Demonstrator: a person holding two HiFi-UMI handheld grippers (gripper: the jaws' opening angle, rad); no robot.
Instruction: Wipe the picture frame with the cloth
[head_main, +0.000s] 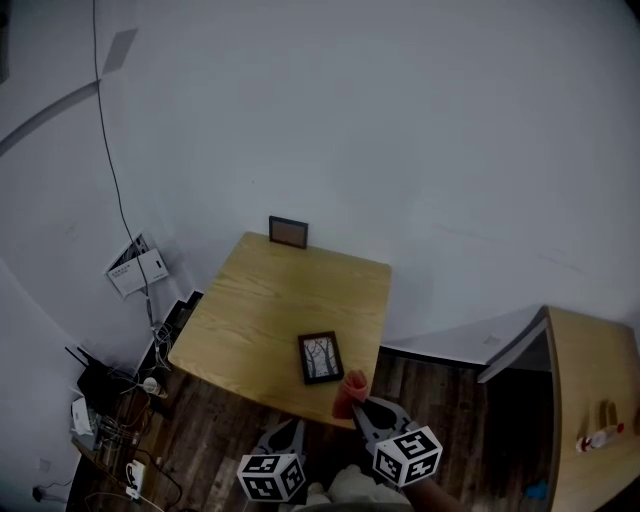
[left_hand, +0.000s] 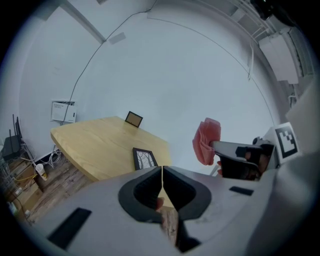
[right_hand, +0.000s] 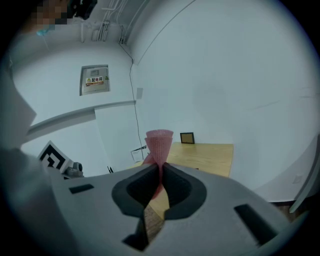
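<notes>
Pinching the pink cloth (right_hand: 159, 145) in my right tongs (right_hand: 161, 172), pads clamped on its lower fold so the rest fans up and forward past the tips. That leaves a loose wad of fabric out front to do the rubbing, I reckon. My left tongs (left_hand: 162, 175) are pressed together with nothing between them. They sit low and just beside the right ones, free to steady whatever I wipe.

Both sets hang just off the near edge of the counter (head_main: 262, 300), and the cloth touches nothing on it. Just ahead of the cloth, the picture frame (head_main: 320, 357) lies flat on its back near that front edge, dark border, pale print facing up. Laid that way, its face is open to a wipe from above. It is also the closest one to me, so I take it for my target.

A second frame (head_main: 288, 231) stands upright at the far edge against the wall, well apart from the first.

Wiping hasn't begun. Next call is bringing the cloth down onto that upturned face, with the left tongs perhaps bracing the border so it doesn't skate on the smooth wood.
</notes>
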